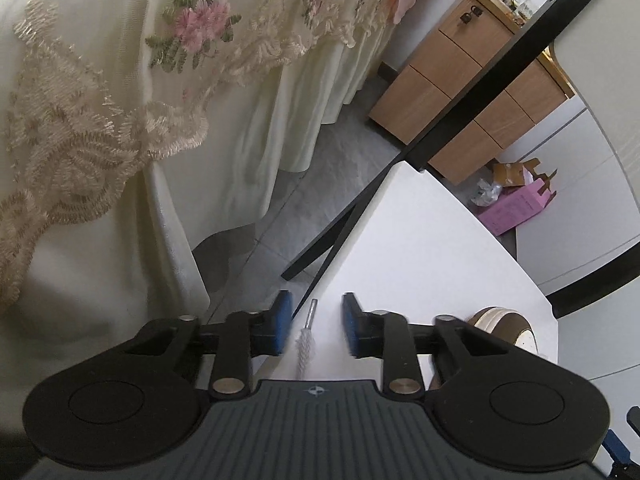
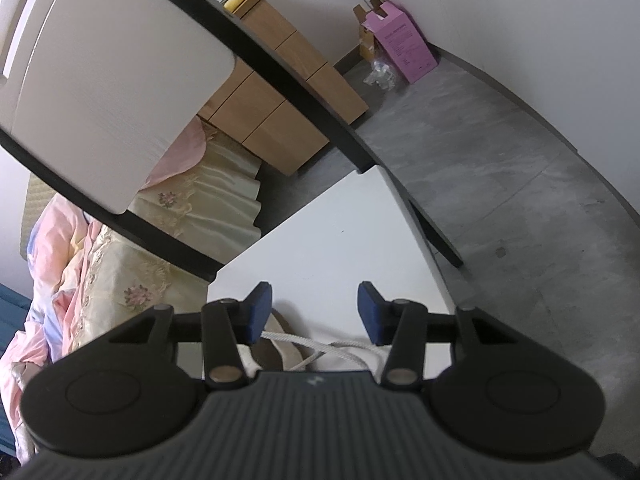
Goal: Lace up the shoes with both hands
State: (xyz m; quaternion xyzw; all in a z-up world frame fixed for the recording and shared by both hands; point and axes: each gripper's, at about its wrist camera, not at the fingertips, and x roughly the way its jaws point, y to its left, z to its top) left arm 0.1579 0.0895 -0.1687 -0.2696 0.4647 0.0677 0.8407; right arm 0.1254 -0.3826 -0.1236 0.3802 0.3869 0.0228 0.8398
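A white shoelace end (image 1: 305,346) with a metal tip stands upright between the blue pads of my left gripper (image 1: 316,320). Neither pad touches it, so this gripper is open. The beige and brown shoe (image 1: 505,319) peeks out to the right, behind the right finger, resting on the white table (image 1: 420,240). In the right wrist view my right gripper (image 2: 314,312) is open wide and holds nothing. Just below its pads lies the shoe (image 2: 282,346), with a white lace (image 2: 344,351) running across it close under the left pad.
A black chair frame (image 1: 480,92) with a white backrest (image 2: 100,92) stands beyond the table's far corner. A bed with an embroidered cream cover (image 1: 120,100) is on the left. A wooden drawer cabinet (image 1: 448,92) and a pink box (image 2: 404,46) sit on the grey floor.
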